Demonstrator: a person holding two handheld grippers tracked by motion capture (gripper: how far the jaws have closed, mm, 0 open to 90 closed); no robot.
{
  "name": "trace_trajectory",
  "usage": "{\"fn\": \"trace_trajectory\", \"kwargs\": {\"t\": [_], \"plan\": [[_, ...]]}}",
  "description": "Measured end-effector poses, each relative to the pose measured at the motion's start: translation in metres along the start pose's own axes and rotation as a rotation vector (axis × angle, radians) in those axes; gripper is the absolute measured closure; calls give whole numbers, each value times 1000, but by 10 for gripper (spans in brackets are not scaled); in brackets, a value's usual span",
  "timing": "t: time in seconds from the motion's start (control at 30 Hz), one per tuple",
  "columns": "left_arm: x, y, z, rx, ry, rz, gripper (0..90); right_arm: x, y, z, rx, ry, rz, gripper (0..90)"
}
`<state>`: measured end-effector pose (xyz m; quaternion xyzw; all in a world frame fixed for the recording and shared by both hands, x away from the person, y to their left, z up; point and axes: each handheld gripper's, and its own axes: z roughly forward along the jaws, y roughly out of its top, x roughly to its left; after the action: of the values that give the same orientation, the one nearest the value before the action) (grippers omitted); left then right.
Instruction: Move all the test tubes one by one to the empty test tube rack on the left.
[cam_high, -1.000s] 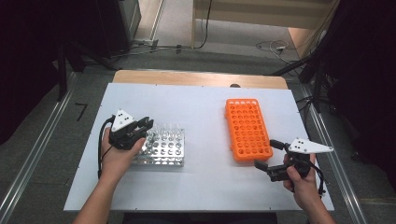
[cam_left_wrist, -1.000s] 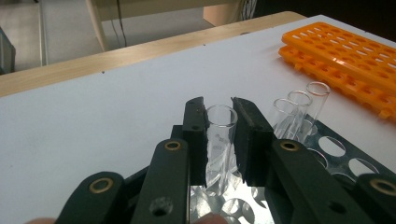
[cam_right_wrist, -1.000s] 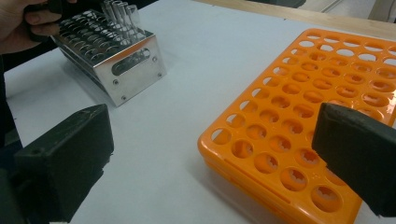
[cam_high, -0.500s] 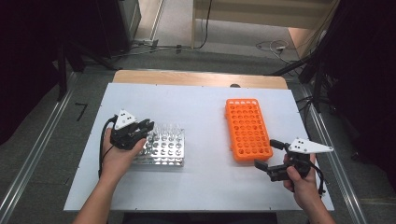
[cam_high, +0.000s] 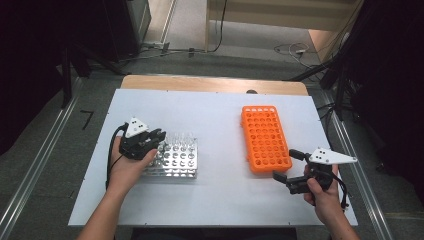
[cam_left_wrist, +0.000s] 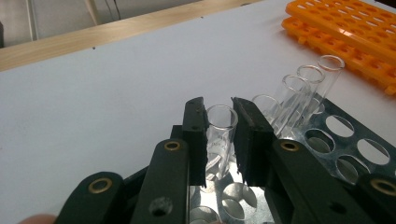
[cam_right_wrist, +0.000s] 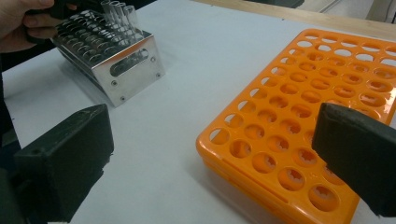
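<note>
A clear glass test tube (cam_left_wrist: 220, 128) stands in the near-left corner of a metal rack (cam_high: 176, 161). My left gripper (cam_high: 158, 135) has both pads pressed against that tube's upper part; seen in its own view, my left gripper (cam_left_wrist: 219, 106) frames the tube's rim. Several more tubes (cam_left_wrist: 304, 86) stand in a row along the rack's (cam_left_wrist: 337, 140) far edge. An orange rack (cam_high: 265, 137) with empty holes lies to the right. My right gripper (cam_high: 284, 164) hovers open off its near-right corner, and my right gripper (cam_right_wrist: 215, 135) has nothing between its jaws.
The white table (cam_high: 220, 115) has free room between the two racks. A wooden strip (cam_high: 210, 84) runs along its far edge. In the right gripper view the metal rack (cam_right_wrist: 126, 60) and the left hand (cam_right_wrist: 23, 18) sit far left, the orange rack (cam_right_wrist: 303, 93) close right.
My left gripper has edged in over the metal rack's corner and its jaws have come together on the tube. The right gripper has stayed put.
</note>
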<state>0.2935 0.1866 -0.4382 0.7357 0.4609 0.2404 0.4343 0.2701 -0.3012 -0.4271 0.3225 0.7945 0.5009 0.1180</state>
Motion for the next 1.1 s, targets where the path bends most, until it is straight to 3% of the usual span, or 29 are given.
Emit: {"fn": "trace_trajectory", "kwargs": {"t": [0.17,0.37,0.47,0.63,1.1], "plan": [[0,1,0,2,9,-12,727,0,0,0,-2,-1,-1,0],[3,2,-6,-16,16,-55,562,-1,0,-1,-4,-2,-1,0],[4,2,-10,-27,-4,-65,551,-1,0,-1,-4,-2,-1,0],[4,3,-19,-61,-25,-80,458,-1,0,-1,-4,-3,-1,0],[-10,0,-41,-94,-72,-59,201,-2,0,-1,-1,-10,2,0]]}}
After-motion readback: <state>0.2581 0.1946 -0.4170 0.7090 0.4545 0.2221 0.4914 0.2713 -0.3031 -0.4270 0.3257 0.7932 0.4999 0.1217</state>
